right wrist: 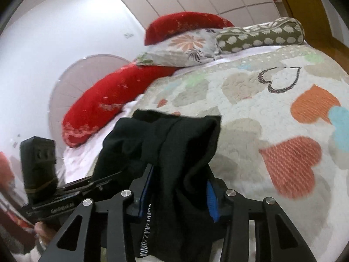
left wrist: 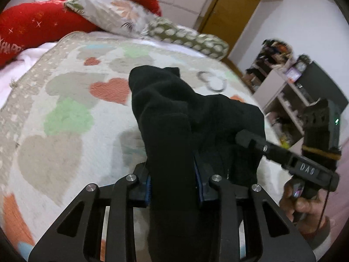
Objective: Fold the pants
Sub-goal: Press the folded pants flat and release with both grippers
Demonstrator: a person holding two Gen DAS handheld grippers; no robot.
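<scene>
Left wrist view: the left tongs [left wrist: 172, 184] stand narrowed with their blue pads pressed on a thick bunch of the black pants [left wrist: 174, 113], which fills the gap and hangs down between the black link arms toward the camera. The rest of the pants is lifted above the bed cover [left wrist: 65, 113], a quilted cover with hearts in red, green and grey. To the right, the right tongs [left wrist: 244, 138] reach in from the side with a tip against the same cloth, and the hand [left wrist: 303, 205] that grips their handle shows at the lower right. At the head of the bed lie a red pillow [left wrist: 37, 28], a flowered pillow [left wrist: 115, 15] resting on it, and a spotted bolster [left wrist: 192, 37] beside that. A shelf unit [left wrist: 281, 93] stands by the far wall. Right wrist view: the right tongs [right wrist: 178, 191] are likewise drawn in on a bunch of the pants [right wrist: 165, 139]; a waistband with white lettering hangs down between the pads. The cloth is held clear of the bed cover [right wrist: 283, 113]. At the left, the left tongs [right wrist: 109, 178] enter the cloth from the side; whether their pads press there cannot be told in this view. The red pillow [right wrist: 109, 102], flowered pillow [right wrist: 183, 45] and spotted bolster [right wrist: 261, 35] lie beyond.
</scene>
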